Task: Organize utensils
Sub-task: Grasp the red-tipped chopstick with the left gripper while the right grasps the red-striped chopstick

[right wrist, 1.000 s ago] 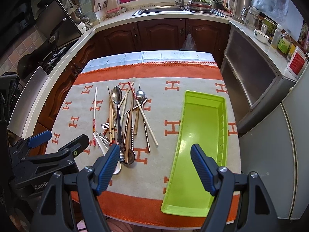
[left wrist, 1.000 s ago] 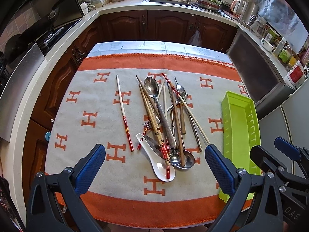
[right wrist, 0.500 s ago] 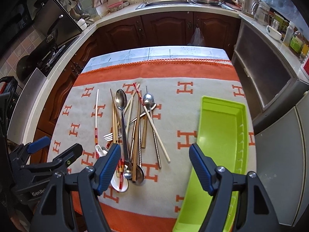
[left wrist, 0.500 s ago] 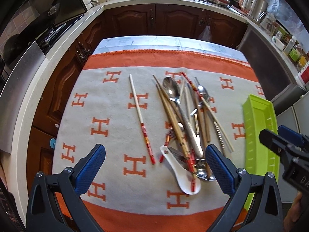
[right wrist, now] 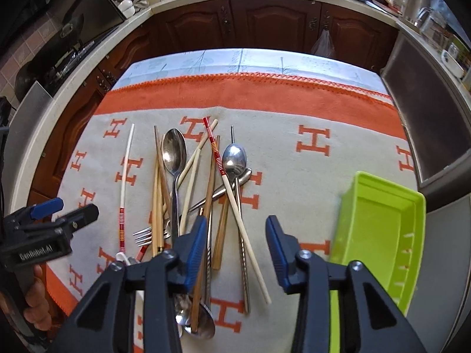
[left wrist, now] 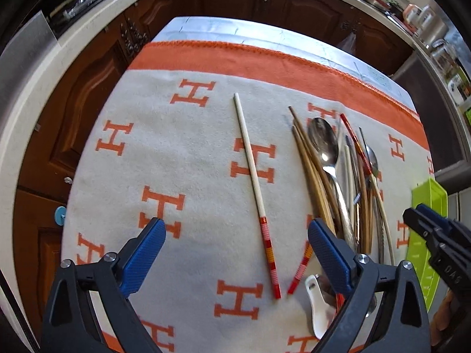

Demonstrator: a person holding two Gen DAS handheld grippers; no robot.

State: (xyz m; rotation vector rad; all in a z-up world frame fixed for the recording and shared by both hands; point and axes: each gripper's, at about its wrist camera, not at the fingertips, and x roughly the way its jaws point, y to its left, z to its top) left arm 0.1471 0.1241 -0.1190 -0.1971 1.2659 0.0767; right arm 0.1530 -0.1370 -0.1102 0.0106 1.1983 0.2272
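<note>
A heap of utensils (right wrist: 203, 194) lies on the H-patterned cloth: wooden and white chopsticks, metal spoons, a fork (right wrist: 144, 235) and a white ceramic spoon (left wrist: 318, 309). One white chopstick with a red end (left wrist: 250, 161) lies apart to the heap's left. My left gripper (left wrist: 235, 229) hovers over that lone chopstick, its jaws wide and just closing, touching nothing. My right gripper (right wrist: 235, 222) hangs above the heap's right side. Its jaws are closing, and a white chopstick (right wrist: 244, 229) and a metal one lie below the gap; the pads press on nothing.
A lime green tray (right wrist: 382, 229) sits at the cloth's right edge, close to my right gripper. The cloth (left wrist: 182, 153) covers a small table ringed by dark wooden cabinets and a light counter with a sink. A hand (right wrist: 35, 306) holds the left gripper.
Both grippers have sunk closer to the cloth. The left one has shifted over the lone chopstick. The right one has moved from the tray to the heap, and its jaws have narrowed.
</note>
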